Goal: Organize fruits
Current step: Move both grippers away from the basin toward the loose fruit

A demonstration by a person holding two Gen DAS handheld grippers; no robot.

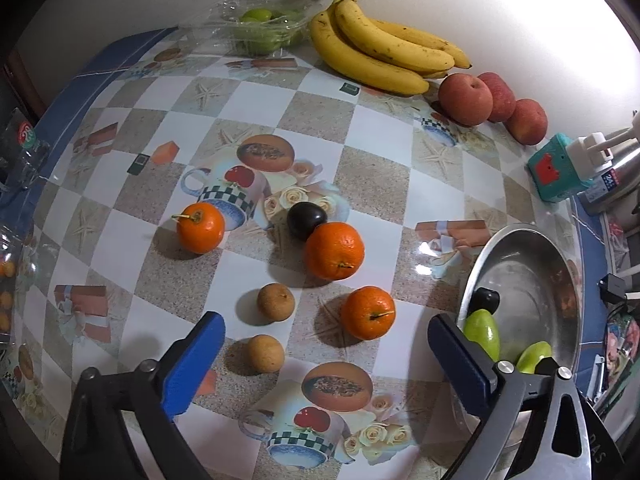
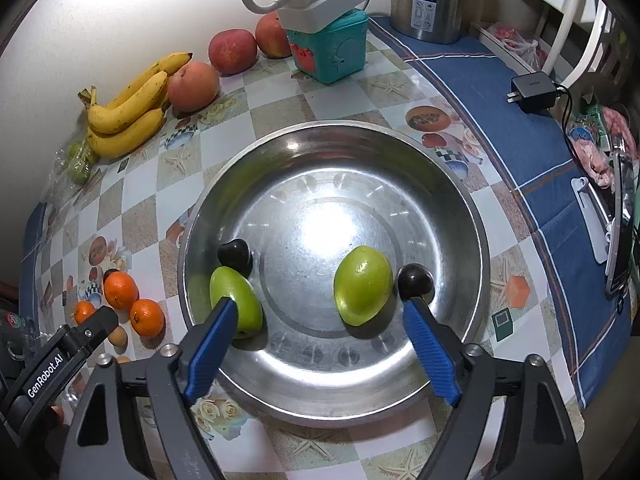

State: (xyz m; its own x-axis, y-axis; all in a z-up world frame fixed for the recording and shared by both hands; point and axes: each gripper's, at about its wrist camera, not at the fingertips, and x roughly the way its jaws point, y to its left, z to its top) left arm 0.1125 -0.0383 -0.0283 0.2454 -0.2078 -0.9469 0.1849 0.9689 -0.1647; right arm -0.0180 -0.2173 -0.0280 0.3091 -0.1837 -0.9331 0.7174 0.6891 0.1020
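Hovering claws: the left claw (image 1: 326, 364) hangs over the loose fruit with its blue pads wide apart and nothing between them; the right claw (image 2: 316, 340) hangs over the steel bowl (image 2: 476, 248), pads likewise spread and empty.
Bowl: sits toward the right-hand edge of the bench (image 1: 372, 128); inside lie two green fruits (image 2: 362, 290), one on each side, and two dark plums (image 2: 416, 280), each touching a green one.
Loose fruit: three oranges (image 1: 334, 250), a dark plum (image 1: 306, 220) touching the largest orange, and two small brown longans (image 1: 275, 303) sit mid-bench, near the left claw.
Back edge: a bunch of bananas (image 1: 376, 48), three red apples (image 1: 466, 98) and a clear plastic punnet of green fruit (image 1: 256, 28) line the wall.
Risk, rolling: I reckon the round oranges and longans will skid off across the glossy cloth if a pad nudges one before closing squarely on it.
Risk, bruising: the plum looks soft; a hard squeeze could split its skin.
Risk, bowl: fruit dropped from a height could bounce on bare steel or knock the pieces already inside.
Look of the fruit: oranges bright and glossy, two with short stems; longans dull and matte; bananas freckled with brown.
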